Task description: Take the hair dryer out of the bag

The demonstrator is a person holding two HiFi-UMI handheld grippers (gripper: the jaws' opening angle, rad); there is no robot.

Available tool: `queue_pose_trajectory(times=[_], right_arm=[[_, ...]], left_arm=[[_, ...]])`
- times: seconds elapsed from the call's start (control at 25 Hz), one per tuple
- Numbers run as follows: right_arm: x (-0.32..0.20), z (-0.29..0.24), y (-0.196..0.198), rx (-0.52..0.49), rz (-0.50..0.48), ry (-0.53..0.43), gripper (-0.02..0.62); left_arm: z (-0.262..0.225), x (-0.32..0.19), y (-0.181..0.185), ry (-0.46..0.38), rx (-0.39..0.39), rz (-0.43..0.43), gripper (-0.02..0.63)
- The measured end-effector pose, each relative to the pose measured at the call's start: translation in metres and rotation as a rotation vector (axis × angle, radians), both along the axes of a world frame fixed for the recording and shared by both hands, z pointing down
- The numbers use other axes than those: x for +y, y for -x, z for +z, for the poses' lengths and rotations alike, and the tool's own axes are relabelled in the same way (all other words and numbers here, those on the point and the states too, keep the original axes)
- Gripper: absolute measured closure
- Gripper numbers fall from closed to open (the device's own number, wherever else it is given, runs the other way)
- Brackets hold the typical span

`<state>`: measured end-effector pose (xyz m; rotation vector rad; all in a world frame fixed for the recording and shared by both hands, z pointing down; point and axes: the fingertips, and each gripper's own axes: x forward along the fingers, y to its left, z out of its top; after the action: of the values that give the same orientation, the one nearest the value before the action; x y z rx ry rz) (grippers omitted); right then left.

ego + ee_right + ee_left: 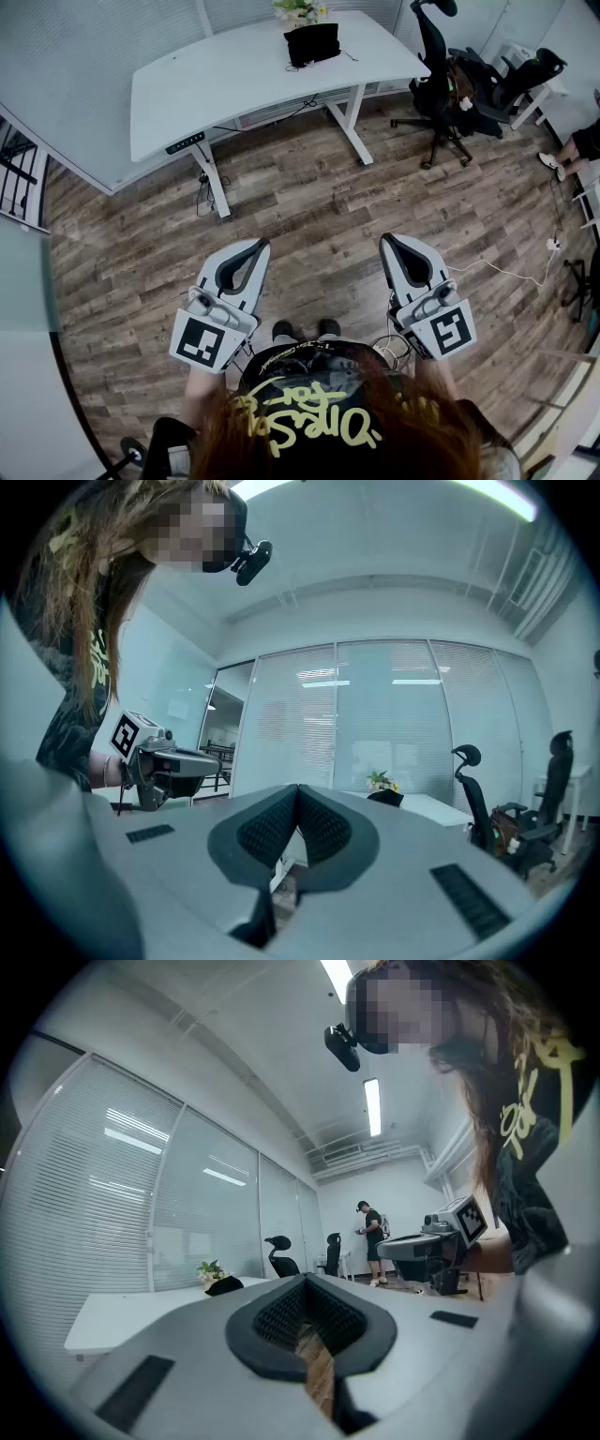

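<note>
Task not started yet, and the step in hand is the approach. The person stands on the brown wood-plank floor (pixel 309 206), well apart from the long white bench (pixel 206 89). The left gripper (pixel 263 244) and right gripper (pixel 383 238) are both held out level, each with jaws pressed together and nothing between them. The small black fabric bag (pixel 312 44) sits toward the far edge of the bench, just in front of a small potted plant with pale flowers (pixel 300 10). The hair dryer shows in no view, so I judge it is still inside the bag. The next move calls for walking up to the bench and spreading the jaws. Probably 1 gripper should steady the bag while the other goes in at its mouth. Which way the opening faces cannot be told from here. The head view gives the layout: bench, bag, 2 black office chairs (pixel 436 89) at the right, and a white cable (pixel 511 272) on the floor. It does not show how the pads meet. The 2 gripper views do, with ribbed black pads closed tip to tip. Only the left gripper view shows another person in dark clothes (pixel 372 1232) far back in the room. The right gripper view shows the glass wall with blinds (pixel 394 724) behind the bench.
</note>
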<state>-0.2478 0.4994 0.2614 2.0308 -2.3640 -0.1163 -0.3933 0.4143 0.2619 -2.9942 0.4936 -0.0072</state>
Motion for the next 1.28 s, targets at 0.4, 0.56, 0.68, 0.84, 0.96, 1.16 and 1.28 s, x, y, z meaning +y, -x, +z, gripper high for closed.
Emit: queue_pose_trajectory(times=[0.4,0.56,0.68,0.84,0.96,1.16,1.28], right_arm=[[0.0,0.003,-0.003,-0.009,0.015,0.008,0.592],[-0.002,0.006,-0.004,0.011,0.028,0.016,0.592],[-0.001,0.008,-0.007,-0.007,0.033,0.015,0.592],[0.001,0.01,-0.008,-0.021,0.024,0.014,0.592],[0.0,0.005,-0.005,-0.02,-0.004,-0.009,0.592],[0.002,0.0,-0.016,-0.028,-0.005,-0.032,0.555],[0.007,0.0,-0.023,-0.068,0.019,-0.024,0.477]], left_arm=[[0.002,0.0,-0.004,0.004,-0.02,0.011,0.615],[0.001,-0.001,-0.007,0.0,-0.018,0.017,0.615],[0.004,0.003,-0.008,0.012,-0.027,0.022,0.615],[-0.001,0.006,-0.011,0.022,0.016,0.024,0.615],[0.0,0.006,-0.013,0.033,0.007,0.019,0.614],[-0.001,0.009,-0.022,0.037,0.006,0.015,0.54],[-0.003,0.011,-0.024,0.044,0.02,0.011,0.477]])
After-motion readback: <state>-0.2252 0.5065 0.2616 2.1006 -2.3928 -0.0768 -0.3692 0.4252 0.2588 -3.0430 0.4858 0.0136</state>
